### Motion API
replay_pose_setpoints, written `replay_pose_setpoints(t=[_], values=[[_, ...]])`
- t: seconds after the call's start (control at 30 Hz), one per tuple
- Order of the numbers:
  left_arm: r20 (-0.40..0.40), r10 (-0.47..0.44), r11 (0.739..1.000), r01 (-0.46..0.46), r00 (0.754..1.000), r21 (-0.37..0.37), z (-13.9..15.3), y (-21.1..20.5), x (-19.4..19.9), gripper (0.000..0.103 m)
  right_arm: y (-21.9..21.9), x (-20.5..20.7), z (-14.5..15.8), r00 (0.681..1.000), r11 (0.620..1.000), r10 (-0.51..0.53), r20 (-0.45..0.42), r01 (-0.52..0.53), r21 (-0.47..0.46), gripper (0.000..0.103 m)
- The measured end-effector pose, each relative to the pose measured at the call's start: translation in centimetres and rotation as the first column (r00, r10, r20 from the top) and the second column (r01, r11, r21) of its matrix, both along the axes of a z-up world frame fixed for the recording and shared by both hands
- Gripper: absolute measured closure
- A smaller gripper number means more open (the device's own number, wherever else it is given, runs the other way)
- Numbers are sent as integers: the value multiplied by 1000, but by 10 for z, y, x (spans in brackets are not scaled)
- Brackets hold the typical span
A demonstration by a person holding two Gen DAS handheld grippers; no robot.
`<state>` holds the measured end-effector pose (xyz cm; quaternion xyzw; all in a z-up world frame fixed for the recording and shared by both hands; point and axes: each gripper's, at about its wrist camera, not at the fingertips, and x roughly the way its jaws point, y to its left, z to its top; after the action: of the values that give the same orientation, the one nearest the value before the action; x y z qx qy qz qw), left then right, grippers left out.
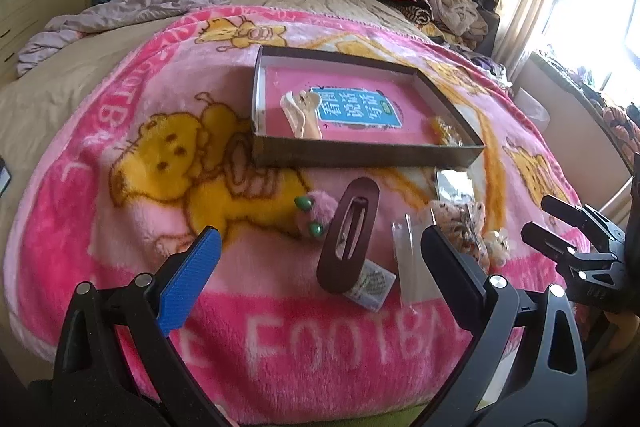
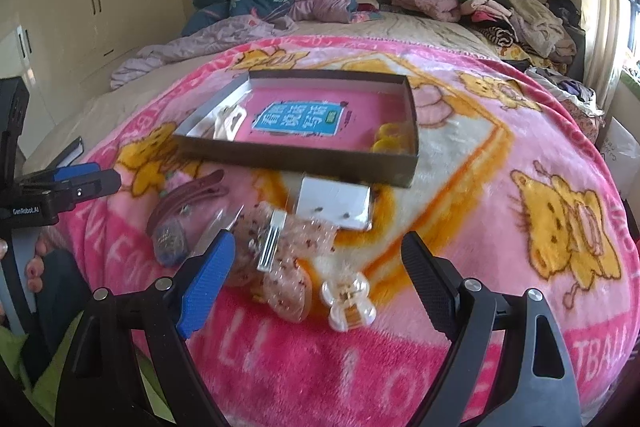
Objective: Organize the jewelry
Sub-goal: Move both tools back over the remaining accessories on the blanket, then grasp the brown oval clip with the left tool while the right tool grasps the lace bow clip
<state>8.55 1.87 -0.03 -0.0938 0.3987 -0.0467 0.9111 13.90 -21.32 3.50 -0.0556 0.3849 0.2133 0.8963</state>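
The left gripper (image 1: 320, 267) stands wide open and empty, with the long brown oval hair clip (image 1: 349, 235) lying between its fingers on the pink cartoon-print fleece blanket (image 1: 120, 227). A pink fuzzy hair tie with green beads (image 1: 316, 213) touches the clip's left side, and a clear plastic sleeve (image 1: 408, 259) lies just to its right. The right gripper (image 2: 320, 279) is likewise spread open, holding nothing; the pearly white bow-shaped claw clip (image 2: 347, 303) sits between its fingers, beside a sheer speckled bow barrette (image 2: 280, 255). Beyond them rests the shallow cardboard box tray (image 2: 304, 157), with a cream clip and a yellow piece inside. Bare blanket stretches to the right.
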Motion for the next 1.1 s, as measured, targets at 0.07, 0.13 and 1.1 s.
replay_pose_setpoints(t=[0.07, 0.13, 1.1], values=[[-6, -2, 1000, 2, 1000, 3, -2, -1, -2, 12, 2, -4, -3, 1000, 1000, 11, -1, -11, -12, 20], [-12, -5, 1000, 5, 1000, 9, -5, -3, -4, 12, 4, -7, -6, 1000, 1000, 24, -4, -24, -19, 21], [-153, -87, 995, 78, 984, -69, -47, -22, 33, 48, 34, 16, -49, 986, 992, 126, -106, -126, 2, 54]])
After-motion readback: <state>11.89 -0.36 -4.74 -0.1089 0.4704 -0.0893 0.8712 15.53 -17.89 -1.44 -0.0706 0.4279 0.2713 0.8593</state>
